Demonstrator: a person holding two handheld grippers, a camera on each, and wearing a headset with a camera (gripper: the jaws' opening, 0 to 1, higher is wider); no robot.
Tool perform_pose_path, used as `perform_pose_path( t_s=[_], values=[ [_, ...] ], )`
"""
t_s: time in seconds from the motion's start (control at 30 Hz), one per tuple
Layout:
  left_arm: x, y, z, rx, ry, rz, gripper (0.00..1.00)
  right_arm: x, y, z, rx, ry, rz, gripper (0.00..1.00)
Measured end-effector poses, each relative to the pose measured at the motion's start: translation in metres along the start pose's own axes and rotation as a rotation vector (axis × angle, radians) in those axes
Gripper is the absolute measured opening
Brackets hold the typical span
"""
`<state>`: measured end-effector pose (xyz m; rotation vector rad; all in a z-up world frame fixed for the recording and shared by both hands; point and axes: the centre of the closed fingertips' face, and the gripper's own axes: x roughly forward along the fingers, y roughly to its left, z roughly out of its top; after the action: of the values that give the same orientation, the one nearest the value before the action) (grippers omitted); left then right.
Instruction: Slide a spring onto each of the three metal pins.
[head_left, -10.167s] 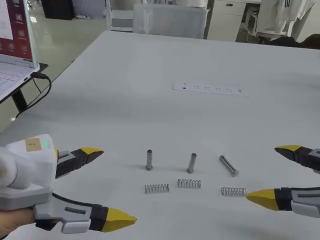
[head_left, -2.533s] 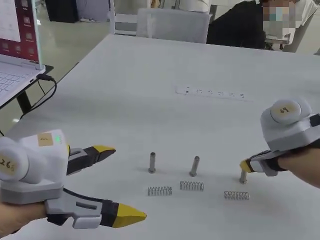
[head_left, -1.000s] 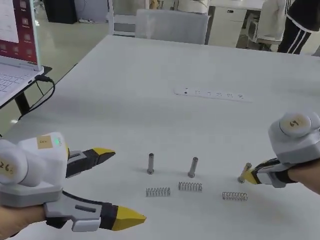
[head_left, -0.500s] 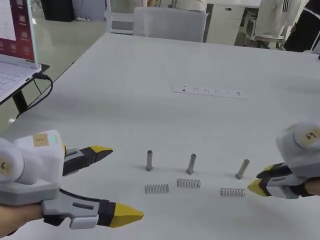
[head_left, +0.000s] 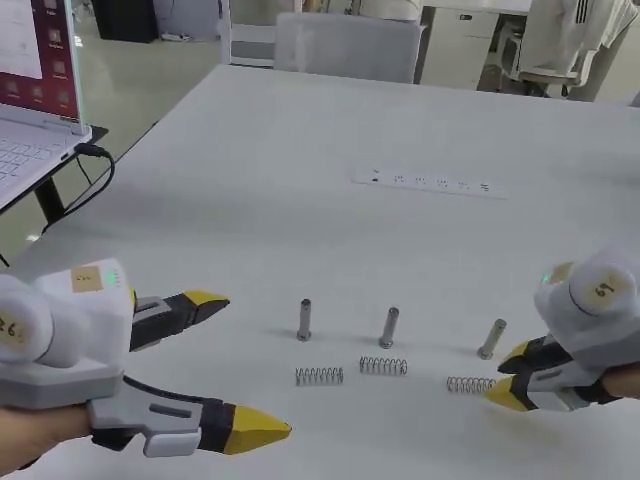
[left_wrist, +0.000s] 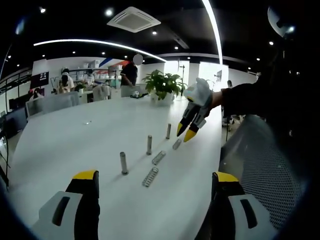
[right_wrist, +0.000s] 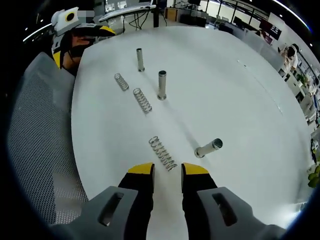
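Observation:
Three metal pins stand upright in a row on the white table: left pin, middle pin, right pin. A spring lies in front of each: left spring, middle spring, right spring. My right gripper sits at the right spring's right end, narrowly open, nothing between its jaws. In the right gripper view that spring lies just ahead of my right gripper, the right pin beside it. My left gripper hovers wide open to the left of the pins.
A white power strip lies farther back on the table. A laptop with a black cable stands off the table's left edge. A chair is at the far end.
My right gripper has come away from the right pin, which stands free and upright, and has dropped toward the right spring's end. The left gripper has stayed put.

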<state>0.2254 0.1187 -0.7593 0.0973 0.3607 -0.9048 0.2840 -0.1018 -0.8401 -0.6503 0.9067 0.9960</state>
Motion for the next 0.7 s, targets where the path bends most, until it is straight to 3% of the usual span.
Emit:
perform_pose_path(
  t_s=[0.27, 0.7],
  values=[
    [0.001, 0.001, -0.002, -0.006, 0.005, 0.001, 0.90, 0.012, -0.001, -0.001, -0.036, 0.017, 0.033, 0.16],
    [0.001, 0.002, -0.004, -0.016, 0.006, 0.002, 0.89, 0.015, 0.005, -0.007, -0.070, 0.051, 0.051, 0.12]
  ],
)
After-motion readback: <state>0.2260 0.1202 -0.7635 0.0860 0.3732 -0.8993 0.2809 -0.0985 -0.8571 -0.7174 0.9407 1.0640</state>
